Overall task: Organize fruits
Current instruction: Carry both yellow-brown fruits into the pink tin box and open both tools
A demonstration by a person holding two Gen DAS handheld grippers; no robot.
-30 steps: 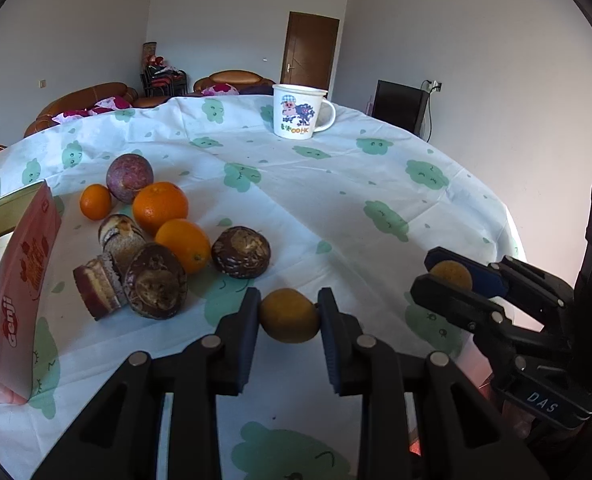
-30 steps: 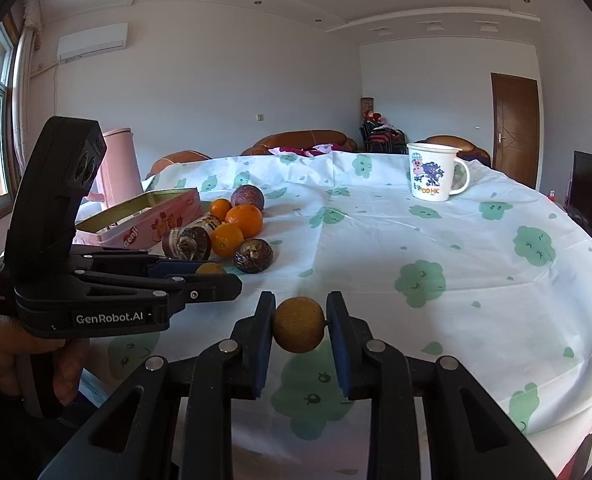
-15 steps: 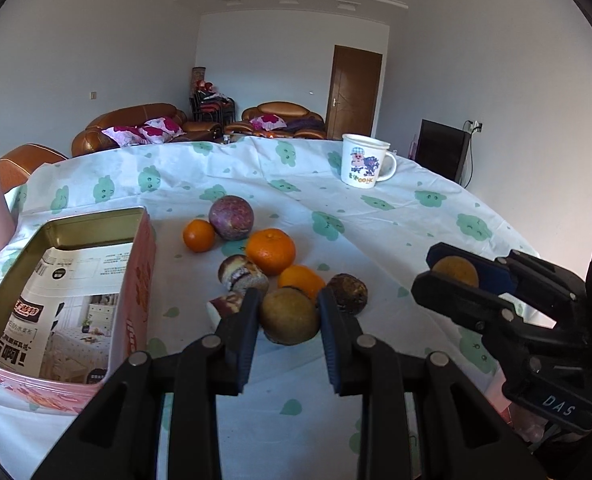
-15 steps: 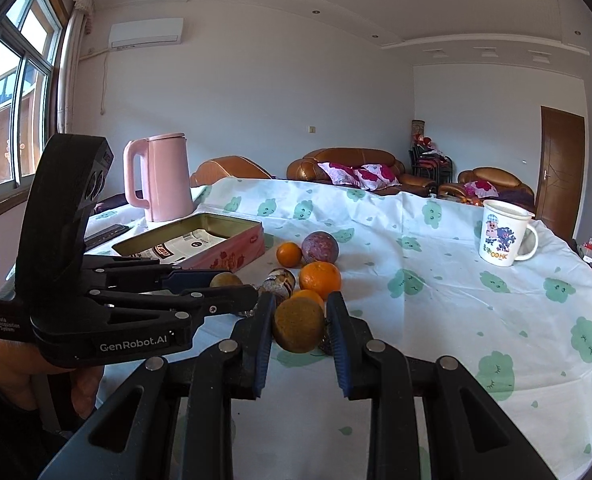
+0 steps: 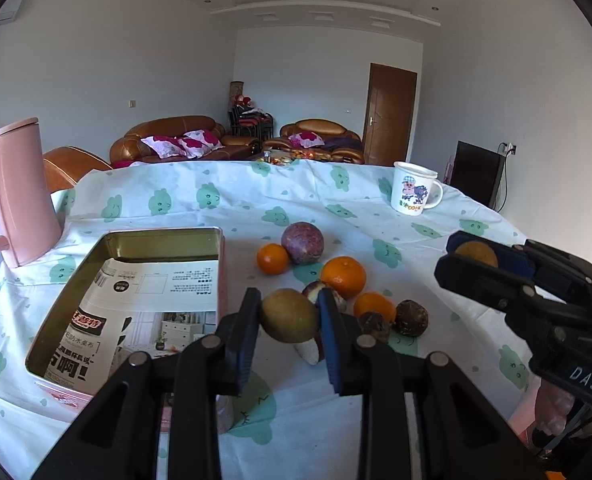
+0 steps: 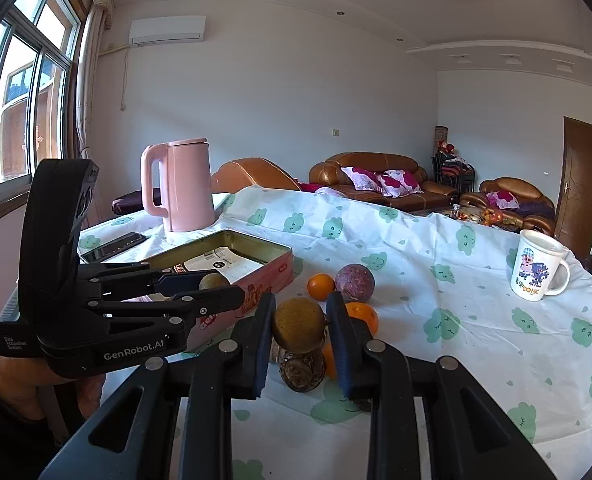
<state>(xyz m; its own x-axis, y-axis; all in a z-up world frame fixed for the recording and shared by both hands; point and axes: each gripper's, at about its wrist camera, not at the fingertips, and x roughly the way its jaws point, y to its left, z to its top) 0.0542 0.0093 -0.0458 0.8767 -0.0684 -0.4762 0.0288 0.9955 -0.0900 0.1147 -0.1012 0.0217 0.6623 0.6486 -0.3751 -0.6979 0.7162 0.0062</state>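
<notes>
My left gripper [image 5: 289, 316] is shut on a yellow-green round fruit [image 5: 289, 315], held above the cloth just right of the open pink tin [image 5: 79, 280]. My right gripper [image 6: 299, 329] is shut on a brownish-yellow round fruit [image 6: 298, 328], above the fruit pile. On the table lie a purple passion fruit [image 5: 302, 242], three oranges [image 5: 343, 277], dark wrinkled passion fruits [image 5: 411, 317] and cut pieces partly hidden by the fingers. The right gripper shows in the left wrist view [image 5: 472, 262], the left in the right wrist view [image 6: 211, 286] near the tin [image 6: 255, 276].
A pink kettle [image 5: 15, 192] stands behind the tin at the left. A white cartoon mug [image 5: 412, 193] stands at the far right. A dark phone [image 6: 111, 247] lies by the kettle. The table with the green-print cloth [image 5: 215, 200] drops off near me.
Both grippers, each still holding its fruit, have swung left and lifted. The tin and kettle have come into view; the fruit pile now lies right of the left gripper.
</notes>
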